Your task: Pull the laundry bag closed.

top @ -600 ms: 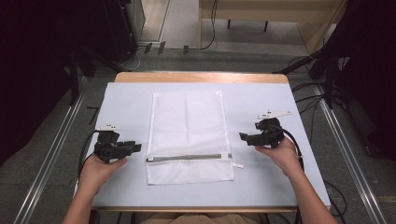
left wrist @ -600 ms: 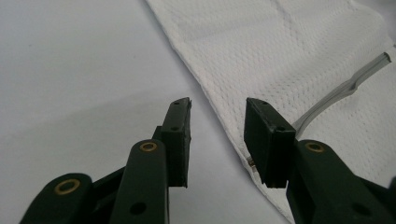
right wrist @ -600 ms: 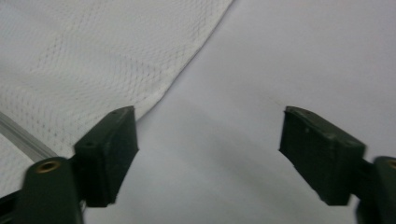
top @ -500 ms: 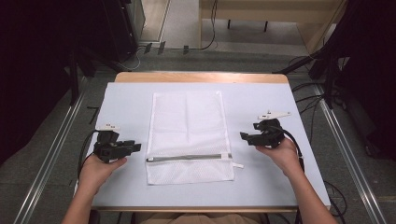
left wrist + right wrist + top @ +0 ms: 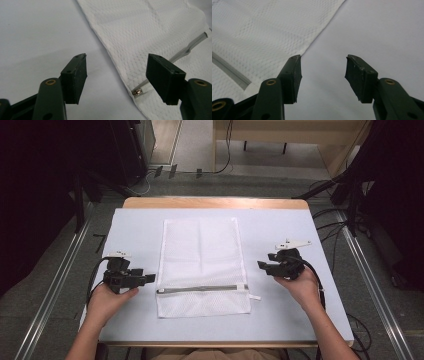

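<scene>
A white mesh bag (image 5: pixel 201 265) lies flat in the middle of the bench (image 5: pixel 135 227), its zipper (image 5: pixel 200 289) running across near the person's edge. The left gripper (image 5: pixel 145 280) sits just beside the bag's left edge at the zipper's end, jaws wide apart and empty. The right gripper (image 5: pixel 263 266) sits near the bag's right edge, jaws parted, holding nothing.

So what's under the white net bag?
The white net bag lies flat on the pale table cover, which shows all around it. The part beneath the bag is covered, so anything hidden there cannot be seen.
</scene>
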`<action>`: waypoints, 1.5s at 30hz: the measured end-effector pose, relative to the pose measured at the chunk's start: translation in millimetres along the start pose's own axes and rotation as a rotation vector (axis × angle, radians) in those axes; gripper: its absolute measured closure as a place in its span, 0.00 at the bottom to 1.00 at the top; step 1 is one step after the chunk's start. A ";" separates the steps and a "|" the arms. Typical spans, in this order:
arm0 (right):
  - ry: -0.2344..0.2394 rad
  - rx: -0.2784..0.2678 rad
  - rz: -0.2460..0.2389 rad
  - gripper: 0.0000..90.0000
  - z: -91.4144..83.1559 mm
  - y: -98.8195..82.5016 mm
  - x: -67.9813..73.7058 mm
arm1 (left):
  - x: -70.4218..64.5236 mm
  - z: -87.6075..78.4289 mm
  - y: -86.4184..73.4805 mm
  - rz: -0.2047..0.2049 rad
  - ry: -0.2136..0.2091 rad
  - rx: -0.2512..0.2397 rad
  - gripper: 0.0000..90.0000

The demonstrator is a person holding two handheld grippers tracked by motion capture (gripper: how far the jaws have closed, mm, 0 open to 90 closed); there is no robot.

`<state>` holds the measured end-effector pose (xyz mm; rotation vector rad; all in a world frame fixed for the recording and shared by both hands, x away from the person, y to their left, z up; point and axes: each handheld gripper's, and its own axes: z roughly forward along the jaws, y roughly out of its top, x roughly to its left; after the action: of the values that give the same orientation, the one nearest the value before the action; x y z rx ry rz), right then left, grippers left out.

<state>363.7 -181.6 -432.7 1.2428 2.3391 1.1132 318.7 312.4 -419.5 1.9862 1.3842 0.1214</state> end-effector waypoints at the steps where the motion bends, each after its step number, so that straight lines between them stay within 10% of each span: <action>1: 0.016 0.006 0.006 0.54 0.1 -0.5 -0.1 | 0.3 0.6 0.6 -0.004 -0.003 -0.005 0.37; 22: 0.048 0.057 0.005 0.50 1.5 -6.7 2.9 | 11.9 3.5 6.8 -0.013 -0.007 -0.005 0.45; 45: 0.137 0.051 -0.062 0.53 6.2 9.6 38.6 | 6.4 -8.3 -4.8 0.003 -0.031 -0.033 0.43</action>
<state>349.7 -144.5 -425.5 1.1349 2.5035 1.1591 313.9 322.8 -418.0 1.9556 1.3509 0.1136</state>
